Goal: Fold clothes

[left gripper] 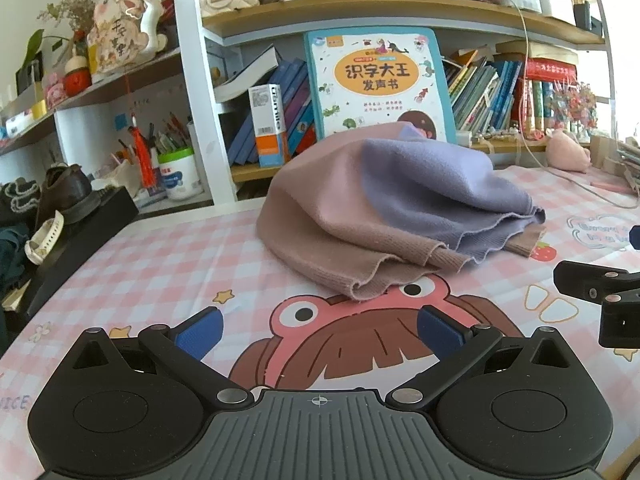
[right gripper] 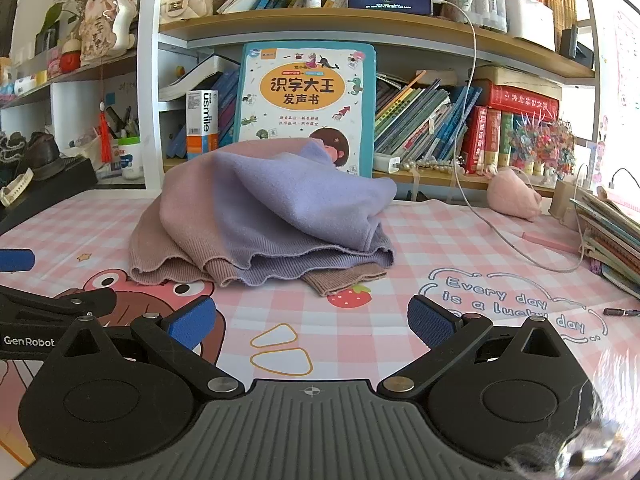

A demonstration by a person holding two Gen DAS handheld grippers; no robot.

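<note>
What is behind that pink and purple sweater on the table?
Behind the sweater a big children's book stands upright against the bookshelf. The heap covers its bottom edge, so what the book stands on cannot be seen.

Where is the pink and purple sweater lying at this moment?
The sweater lies bunched in the middle of the checked mat, ahead of both open hand-held grippers, in front of the big children's book.

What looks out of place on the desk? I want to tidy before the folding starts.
The pink and purple sweater lies in a bunched heap on the checked mat, hems rumpled rather than flat. Odder: a brown shoe sits on the black box at the desk's left. Both grippers are open, holding nothing.
</note>
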